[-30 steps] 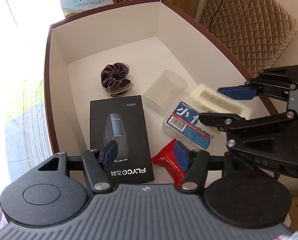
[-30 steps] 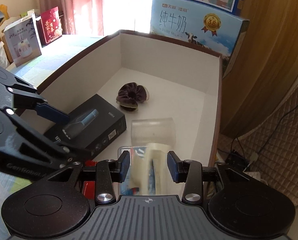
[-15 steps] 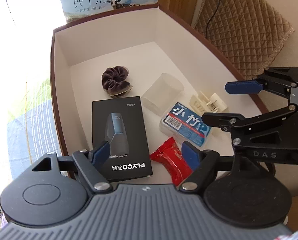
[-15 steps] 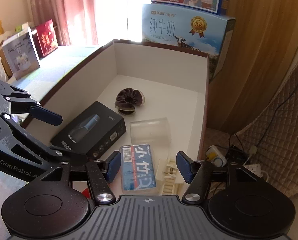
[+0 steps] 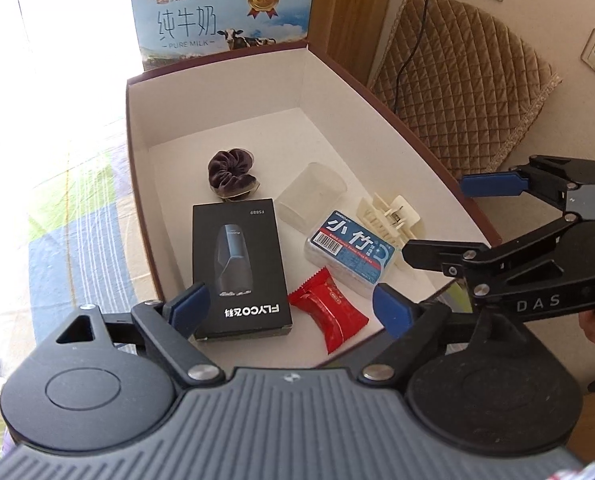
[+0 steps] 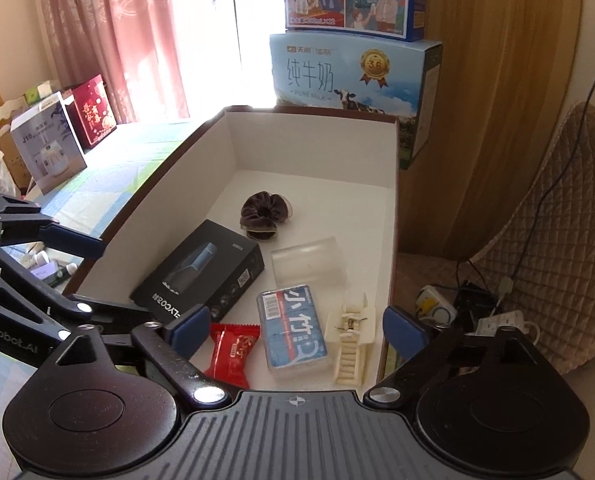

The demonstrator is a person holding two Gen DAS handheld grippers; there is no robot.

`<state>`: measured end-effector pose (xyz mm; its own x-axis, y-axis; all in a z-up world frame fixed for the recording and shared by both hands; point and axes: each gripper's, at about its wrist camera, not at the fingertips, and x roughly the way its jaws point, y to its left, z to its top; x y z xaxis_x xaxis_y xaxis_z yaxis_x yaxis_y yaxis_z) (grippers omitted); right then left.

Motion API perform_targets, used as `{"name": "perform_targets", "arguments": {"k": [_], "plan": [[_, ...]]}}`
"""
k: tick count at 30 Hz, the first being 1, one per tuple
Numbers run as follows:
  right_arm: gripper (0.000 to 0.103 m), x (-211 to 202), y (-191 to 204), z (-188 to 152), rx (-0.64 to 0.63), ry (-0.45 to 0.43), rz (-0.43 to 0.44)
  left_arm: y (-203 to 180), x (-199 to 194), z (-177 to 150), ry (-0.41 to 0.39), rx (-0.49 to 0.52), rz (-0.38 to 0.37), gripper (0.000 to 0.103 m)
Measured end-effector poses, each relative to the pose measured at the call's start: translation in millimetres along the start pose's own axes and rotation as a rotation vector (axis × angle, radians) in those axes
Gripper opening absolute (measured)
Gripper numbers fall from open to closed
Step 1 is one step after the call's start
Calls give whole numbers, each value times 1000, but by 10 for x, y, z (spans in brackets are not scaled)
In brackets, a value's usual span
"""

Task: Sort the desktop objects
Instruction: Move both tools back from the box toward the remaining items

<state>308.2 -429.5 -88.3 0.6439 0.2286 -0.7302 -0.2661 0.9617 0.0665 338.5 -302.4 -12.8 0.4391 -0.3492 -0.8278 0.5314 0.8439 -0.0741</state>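
A home room — pink curtains [image 6: 137,36], milk carton [image 6: 353,74], quilted chair [image 5: 457,80].

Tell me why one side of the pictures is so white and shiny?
Left wrist view: sunlight washes out the whole left edge, so nothing shows there, while the box stays clear. Right wrist view: the window glares white behind the curtain, yet the hair clip looks sharp. Both views bend straight edges, as fisheye lenses do.

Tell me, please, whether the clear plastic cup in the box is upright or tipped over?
Tipped over: the clear plastic cup lies on its side on the box floor.
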Motion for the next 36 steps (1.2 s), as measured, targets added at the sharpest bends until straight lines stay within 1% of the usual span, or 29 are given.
{"name": "perform_targets", "arguments": {"k": [7,23,29,36], "plan": [[101,-124,59,-50,34,-15,10,18,-179,-87,-16,-17,27,93],[101,-345,396,-180,48,-25,49,151,-568,-358,-41,-74,74,97],[101,-429,588,-284,61,-20,73,209,-724,-550,-45,-94,73,97],[101,-447,857,-432,84,10,110,351,-908,-876,-32,-129,74,97]]}}
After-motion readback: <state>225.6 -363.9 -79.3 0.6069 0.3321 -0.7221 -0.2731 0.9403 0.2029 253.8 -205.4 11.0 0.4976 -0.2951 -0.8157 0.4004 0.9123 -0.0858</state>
